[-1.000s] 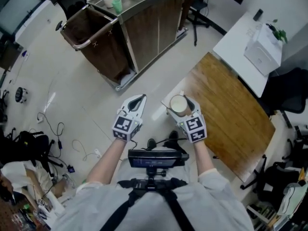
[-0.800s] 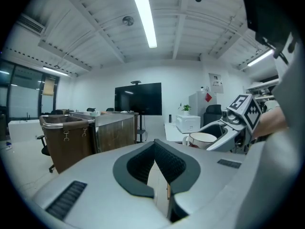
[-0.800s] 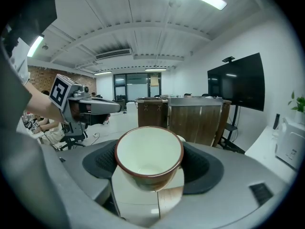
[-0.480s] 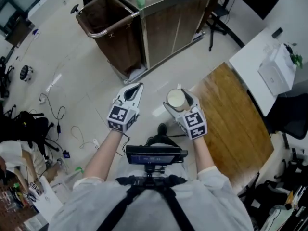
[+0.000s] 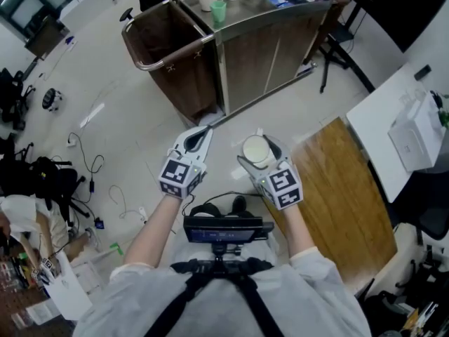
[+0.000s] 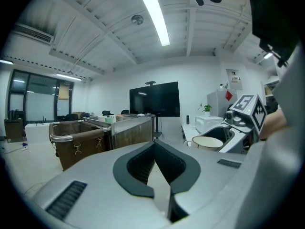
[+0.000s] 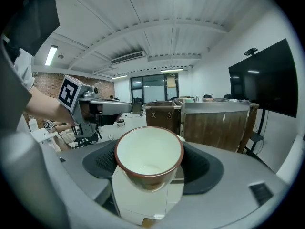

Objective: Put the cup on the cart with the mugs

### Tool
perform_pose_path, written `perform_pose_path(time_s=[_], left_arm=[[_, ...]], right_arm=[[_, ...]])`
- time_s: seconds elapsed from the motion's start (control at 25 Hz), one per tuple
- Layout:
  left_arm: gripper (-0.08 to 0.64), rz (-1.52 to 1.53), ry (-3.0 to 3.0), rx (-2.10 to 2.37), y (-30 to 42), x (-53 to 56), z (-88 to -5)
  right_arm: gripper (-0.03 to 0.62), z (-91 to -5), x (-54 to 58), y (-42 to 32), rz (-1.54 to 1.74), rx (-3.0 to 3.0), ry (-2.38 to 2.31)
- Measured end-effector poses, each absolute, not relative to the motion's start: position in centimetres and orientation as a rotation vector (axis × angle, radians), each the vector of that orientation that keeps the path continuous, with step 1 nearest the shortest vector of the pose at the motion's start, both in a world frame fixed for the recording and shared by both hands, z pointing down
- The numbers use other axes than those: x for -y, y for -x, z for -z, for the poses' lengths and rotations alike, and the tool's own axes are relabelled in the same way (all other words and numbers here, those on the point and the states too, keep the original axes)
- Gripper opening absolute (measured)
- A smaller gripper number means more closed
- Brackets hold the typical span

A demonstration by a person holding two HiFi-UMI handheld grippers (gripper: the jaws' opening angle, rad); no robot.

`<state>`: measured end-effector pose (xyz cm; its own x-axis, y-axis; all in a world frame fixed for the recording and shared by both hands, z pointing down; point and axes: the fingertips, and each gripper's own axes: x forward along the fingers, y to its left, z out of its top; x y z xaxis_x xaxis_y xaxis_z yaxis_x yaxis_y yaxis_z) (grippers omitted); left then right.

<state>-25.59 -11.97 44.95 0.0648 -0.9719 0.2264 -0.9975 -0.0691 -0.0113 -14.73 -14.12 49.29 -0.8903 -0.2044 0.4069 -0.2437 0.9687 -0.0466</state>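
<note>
My right gripper [image 5: 257,153] clasps the cream, brown-rimmed ceramic cup [image 7: 149,156], well short of the steel-topped wooden cart [image 5: 270,48]. My left gripper [image 5: 197,139] is pinched closed, empty. The cart, white mugs [image 5: 208,0] aboard, has drawn nearer, so delivery approaches.

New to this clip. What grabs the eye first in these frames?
The cream cup with a brown rim, clamped mouth up in the right gripper at the middle of the head view. Ahead stands a steel-topped wooden cart with white mugs on top and a brown bag hung at one end. The left gripper beside the cup is shut and empty.
</note>
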Motion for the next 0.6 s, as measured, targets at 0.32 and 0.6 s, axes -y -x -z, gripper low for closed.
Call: perform_pose_path(time_s=[0.32,0.6], left_arm=[[0.003,-0.278,-2.2,2.04,27.7,14.6,-44.5],[0.005,-0.258,-2.26,1.97,30.6,18.2,-44.4]], right_arm=[[0.4,-47.8,17.0,17.7,-0.132,2.731,-0.311],[0.4,-47.8,20.2,21.2,-0.119,2.725,-0.383]])
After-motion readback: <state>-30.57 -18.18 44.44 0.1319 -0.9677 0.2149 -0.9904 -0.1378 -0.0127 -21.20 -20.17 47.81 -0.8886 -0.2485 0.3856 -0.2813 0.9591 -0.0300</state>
